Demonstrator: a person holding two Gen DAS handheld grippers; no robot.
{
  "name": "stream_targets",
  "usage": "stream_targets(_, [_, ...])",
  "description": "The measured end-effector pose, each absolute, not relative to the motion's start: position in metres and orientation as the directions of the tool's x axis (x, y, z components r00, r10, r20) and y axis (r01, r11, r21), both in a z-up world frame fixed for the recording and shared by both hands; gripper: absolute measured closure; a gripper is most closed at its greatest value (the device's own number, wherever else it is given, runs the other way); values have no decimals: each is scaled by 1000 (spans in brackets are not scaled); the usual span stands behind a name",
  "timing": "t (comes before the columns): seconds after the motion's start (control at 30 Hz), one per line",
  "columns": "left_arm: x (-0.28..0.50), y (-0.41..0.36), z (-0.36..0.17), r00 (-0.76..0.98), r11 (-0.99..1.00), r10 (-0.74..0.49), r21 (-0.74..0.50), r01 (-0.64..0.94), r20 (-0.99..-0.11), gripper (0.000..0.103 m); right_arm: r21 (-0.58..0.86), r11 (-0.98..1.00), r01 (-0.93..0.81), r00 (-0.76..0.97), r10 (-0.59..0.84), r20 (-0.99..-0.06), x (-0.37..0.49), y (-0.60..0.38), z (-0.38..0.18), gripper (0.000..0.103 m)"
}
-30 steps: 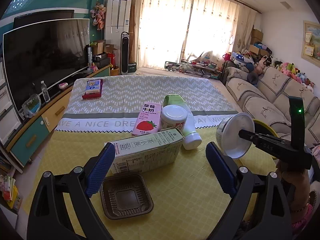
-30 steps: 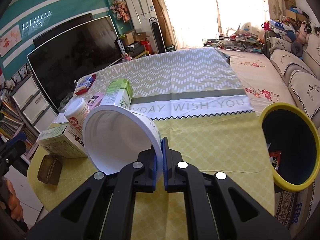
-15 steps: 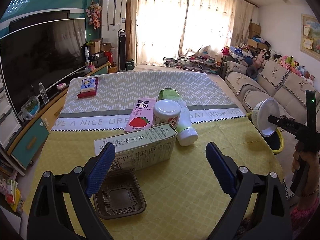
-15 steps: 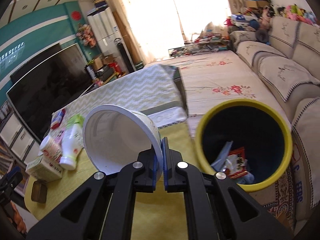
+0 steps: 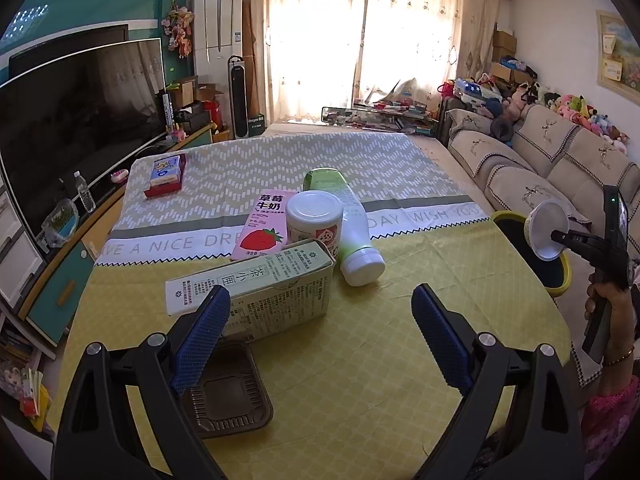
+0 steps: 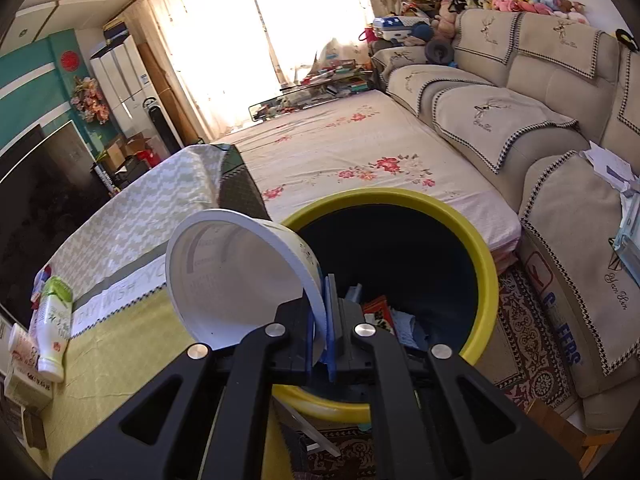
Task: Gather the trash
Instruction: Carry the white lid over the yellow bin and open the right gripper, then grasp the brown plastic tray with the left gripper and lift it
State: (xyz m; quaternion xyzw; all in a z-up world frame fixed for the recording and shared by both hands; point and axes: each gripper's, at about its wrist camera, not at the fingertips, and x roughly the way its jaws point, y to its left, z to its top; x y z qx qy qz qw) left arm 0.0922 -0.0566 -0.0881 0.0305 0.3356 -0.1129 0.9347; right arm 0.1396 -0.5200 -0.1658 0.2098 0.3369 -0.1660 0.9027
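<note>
My right gripper [image 6: 320, 332] is shut on the rim of an empty white paper bowl [image 6: 236, 280], held tilted over the near edge of a yellow-rimmed trash bin [image 6: 486, 268] with scraps inside. The left wrist view shows the same bowl [image 5: 546, 232] and bin [image 5: 560, 284] at the table's right side. My left gripper [image 5: 320, 332] is open above the yellow tablecloth, with nothing between its fingers. Ahead of it lie a green tea carton [image 5: 260, 292], a brown plastic tray [image 5: 228, 396], a pink strawberry milk carton [image 5: 266, 226], a white tub [image 5: 314, 220] and a green-white bottle [image 5: 352, 232].
A red and blue box [image 5: 166, 174] lies at the table's far left. A TV [image 5: 76, 120] on a cabinet stands to the left, a beige sofa [image 6: 540, 120] to the right. A person's hand [image 5: 610, 304] holds the right gripper's handle. A patterned rug [image 6: 528, 344] lies beside the bin.
My right gripper has swung the bowl rightward off the table to the trash bin, rolling as it went. My left gripper has edged slightly forward toward the tea carton.
</note>
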Motion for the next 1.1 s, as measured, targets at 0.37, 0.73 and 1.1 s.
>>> stream_targets(0.37, [96,-59,-93,741,972,-187,-12,235,-645,12,273,830,486,706,-189,-683,138,-529,-174,79])
stream_targets(0.73, [90,-36,-95,751,984,-113,29,173,-650,12,273,862,427,731,-152,-665,132,-503,-163,73])
stream_targets(1.1, [90,6,-123,698,997,12,64,48,-716,10,274,880,388,728,-111,-676,136,-488,-164,70])
